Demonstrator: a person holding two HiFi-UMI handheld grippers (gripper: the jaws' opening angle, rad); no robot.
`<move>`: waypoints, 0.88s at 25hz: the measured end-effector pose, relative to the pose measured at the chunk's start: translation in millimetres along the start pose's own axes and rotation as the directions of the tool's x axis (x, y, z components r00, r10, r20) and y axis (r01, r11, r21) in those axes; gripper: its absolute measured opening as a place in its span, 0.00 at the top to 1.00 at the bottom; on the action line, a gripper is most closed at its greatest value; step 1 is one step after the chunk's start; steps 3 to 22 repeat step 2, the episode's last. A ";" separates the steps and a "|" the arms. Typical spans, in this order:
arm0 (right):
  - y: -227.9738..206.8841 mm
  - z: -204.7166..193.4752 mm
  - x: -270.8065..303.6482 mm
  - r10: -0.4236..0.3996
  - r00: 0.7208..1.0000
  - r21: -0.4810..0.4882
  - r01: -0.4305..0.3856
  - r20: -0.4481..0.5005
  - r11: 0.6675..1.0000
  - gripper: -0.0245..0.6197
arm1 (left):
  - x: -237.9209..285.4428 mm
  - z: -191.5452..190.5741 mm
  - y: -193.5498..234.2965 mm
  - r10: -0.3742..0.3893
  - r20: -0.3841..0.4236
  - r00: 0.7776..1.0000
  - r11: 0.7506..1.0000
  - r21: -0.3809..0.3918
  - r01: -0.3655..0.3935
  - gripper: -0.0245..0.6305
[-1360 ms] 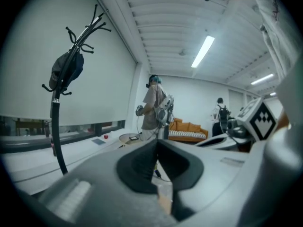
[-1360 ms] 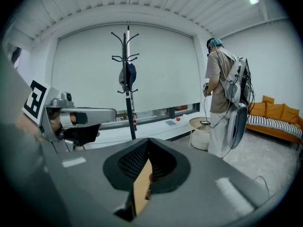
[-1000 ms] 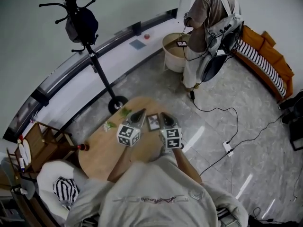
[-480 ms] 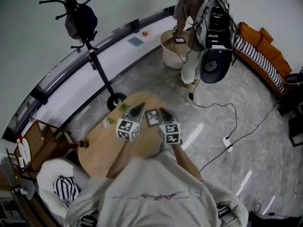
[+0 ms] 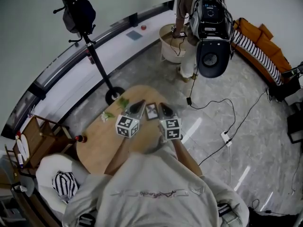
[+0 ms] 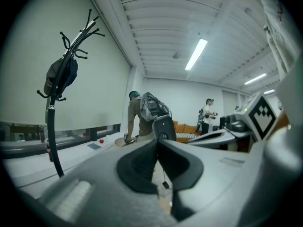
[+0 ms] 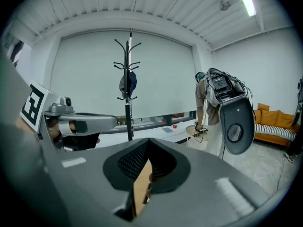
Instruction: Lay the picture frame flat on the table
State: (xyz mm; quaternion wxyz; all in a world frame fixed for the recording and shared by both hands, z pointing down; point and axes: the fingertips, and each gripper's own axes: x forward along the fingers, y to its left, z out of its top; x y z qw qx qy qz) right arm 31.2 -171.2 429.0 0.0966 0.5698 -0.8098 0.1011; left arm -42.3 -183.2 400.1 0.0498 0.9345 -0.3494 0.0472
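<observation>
A small dark picture frame [image 5: 152, 111] sits near the far edge of the round wooden table [image 5: 102, 145]; whether it stands or lies flat I cannot tell. My left gripper [image 5: 140, 104] points at it from its left, my right gripper [image 5: 163, 106] from its right, and both tips stay a little apart from it. In the left gripper view the jaws of the left gripper [image 6: 157, 142] meet at the tip with nothing between them. The right gripper [image 7: 148, 142] is likewise shut and holds nothing, with only tan table showing under its pads.
Green sprigs [image 5: 122, 102] lie on the table left of the frame, and a small red-capped bottle [image 5: 80, 138] sits at its left rim. A coat stand [image 5: 90, 41] rises behind. A person with a backpack [image 5: 203, 13] bends over a round tub [image 5: 170, 41]. Cables and a power strip [image 5: 223, 137] cross the floor.
The person at the back has turned, so the backpack now faces me. The view has shifted slightly. Both grippers have kept their places beside the frame.
</observation>
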 end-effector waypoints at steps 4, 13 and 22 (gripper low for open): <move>-0.9 1.8 -0.3 0.000 1.000 -0.008 0.000 0.010 1.000 0.95 | 1.3 -1.2 -0.9 -0.001 0.001 1.000 1.000 0.005 0.001 0.96; -0.9 1.8 -0.3 0.000 1.000 -0.008 0.000 0.010 1.000 0.95 | 1.3 -1.2 -0.9 -0.001 0.001 1.000 1.000 0.005 0.001 0.96; -0.9 1.8 -0.3 0.000 1.000 -0.008 0.000 0.010 1.000 0.95 | 1.3 -1.2 -0.9 -0.001 0.001 1.000 1.000 0.005 0.001 0.96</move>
